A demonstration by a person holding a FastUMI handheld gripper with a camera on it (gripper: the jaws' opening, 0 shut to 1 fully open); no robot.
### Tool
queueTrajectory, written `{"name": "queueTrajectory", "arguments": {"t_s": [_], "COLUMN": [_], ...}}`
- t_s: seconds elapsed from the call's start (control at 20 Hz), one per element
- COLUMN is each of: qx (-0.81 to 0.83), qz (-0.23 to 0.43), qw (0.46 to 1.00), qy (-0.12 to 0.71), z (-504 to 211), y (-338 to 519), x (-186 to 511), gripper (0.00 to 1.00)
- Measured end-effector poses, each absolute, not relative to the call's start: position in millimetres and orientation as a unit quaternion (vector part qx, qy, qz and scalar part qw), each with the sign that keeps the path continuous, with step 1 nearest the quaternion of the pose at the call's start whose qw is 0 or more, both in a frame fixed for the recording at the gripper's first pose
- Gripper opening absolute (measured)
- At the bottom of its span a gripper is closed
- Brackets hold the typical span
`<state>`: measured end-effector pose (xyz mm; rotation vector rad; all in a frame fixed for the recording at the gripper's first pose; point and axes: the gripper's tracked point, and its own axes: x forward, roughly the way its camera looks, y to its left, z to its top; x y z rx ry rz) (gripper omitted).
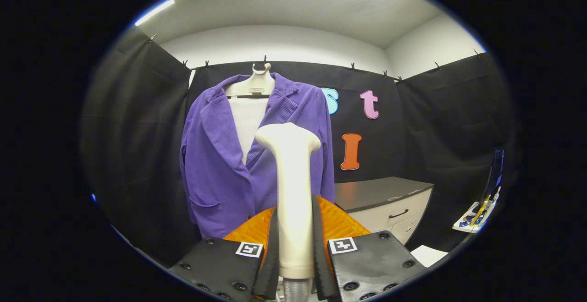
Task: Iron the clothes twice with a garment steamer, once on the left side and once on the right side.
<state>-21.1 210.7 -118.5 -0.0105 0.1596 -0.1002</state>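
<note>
A purple jacket (220, 155) hangs on a pale hanger (257, 84) against the black cloth wall, over a white inner garment (247, 123). My gripper (296, 228) is shut on the handle of a cream garment steamer (291, 173), which stands upright between the fingers. The steamer's head (288, 136) points toward the jacket and overlaps its right half, near chest height. Whether the head touches the fabric I cannot tell. The jacket's right front is partly hidden behind the steamer.
A low cabinet with a dark top (380, 192) and drawers stands to the right of the jacket. Further right, a small white tray with pens (477, 212) sits by the wall. A white sheet (429, 254) lies low near the right finger.
</note>
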Motion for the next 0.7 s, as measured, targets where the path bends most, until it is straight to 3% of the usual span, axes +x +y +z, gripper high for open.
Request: {"name": "queueTrajectory", "arguments": {"t_s": [0.7], "qx": [0.001], "qz": [-0.065], "qw": [0.995], "qy": [0.071], "z": [-103.6], "y": [186.9], "x": [-27.4], "gripper": [0.39]}}
